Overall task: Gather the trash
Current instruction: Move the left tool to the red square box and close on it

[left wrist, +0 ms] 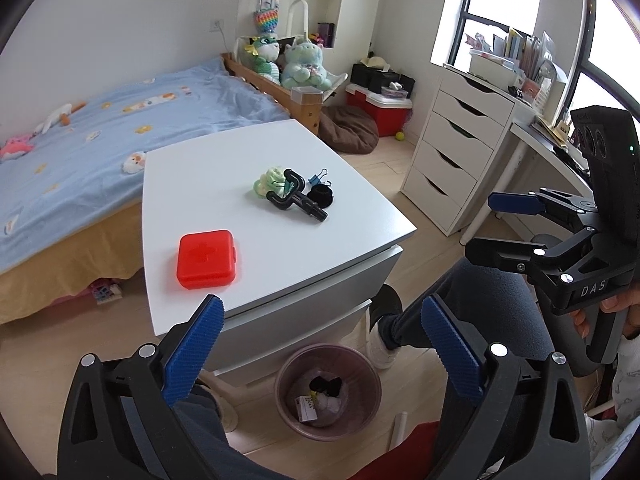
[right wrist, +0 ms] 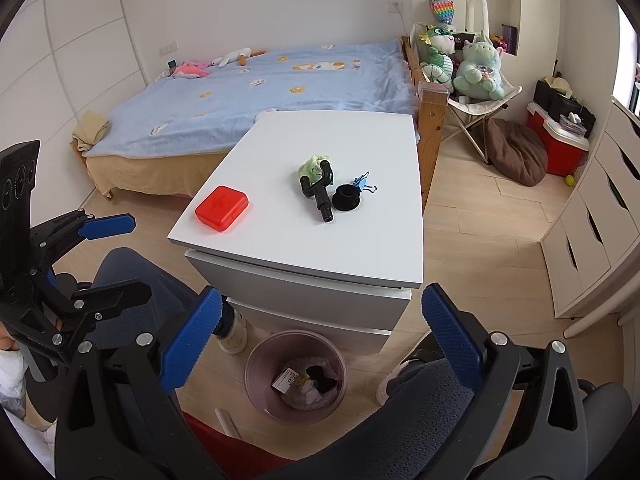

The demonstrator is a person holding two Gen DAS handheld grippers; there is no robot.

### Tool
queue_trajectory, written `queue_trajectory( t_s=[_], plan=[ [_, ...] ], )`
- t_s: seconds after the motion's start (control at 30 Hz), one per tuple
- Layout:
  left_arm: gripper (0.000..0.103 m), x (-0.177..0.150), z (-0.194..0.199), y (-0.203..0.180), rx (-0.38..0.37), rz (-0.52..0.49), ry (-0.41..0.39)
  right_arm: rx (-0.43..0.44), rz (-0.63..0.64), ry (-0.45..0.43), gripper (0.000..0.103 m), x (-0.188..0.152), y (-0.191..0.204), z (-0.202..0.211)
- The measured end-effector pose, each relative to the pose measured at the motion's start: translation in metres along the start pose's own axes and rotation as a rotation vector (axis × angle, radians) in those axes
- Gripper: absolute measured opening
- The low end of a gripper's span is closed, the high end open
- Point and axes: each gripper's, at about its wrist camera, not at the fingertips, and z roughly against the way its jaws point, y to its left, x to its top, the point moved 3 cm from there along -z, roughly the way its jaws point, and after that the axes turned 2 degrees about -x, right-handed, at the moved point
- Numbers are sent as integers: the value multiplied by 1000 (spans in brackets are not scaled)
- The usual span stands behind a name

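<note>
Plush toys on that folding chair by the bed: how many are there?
2: a green dragon plush on the chair's left, a mint unicorn plush beside it on the right. Others may be hidden behind.

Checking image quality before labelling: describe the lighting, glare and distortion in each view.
Left wrist view: daylight from the window, which is blown out to white; strong fisheye bending of the white table edges; dark vignette at the corners.
Right wrist view: even, soft light with faint shadows under the red case; the wall panels curve; the open right claw looms large but sharp.
</note>
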Motion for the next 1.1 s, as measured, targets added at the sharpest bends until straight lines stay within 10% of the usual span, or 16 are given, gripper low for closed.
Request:
queue_trajectory(
  t_s=[0.67,1.1],
  plan=[
    [95,31,-28,67,132,76,15,6,6,4,99,15,4,-19],
    [95,37,-88,107,214,120,172,-3,-6,14,99,13,-2,-22]
  ],
)
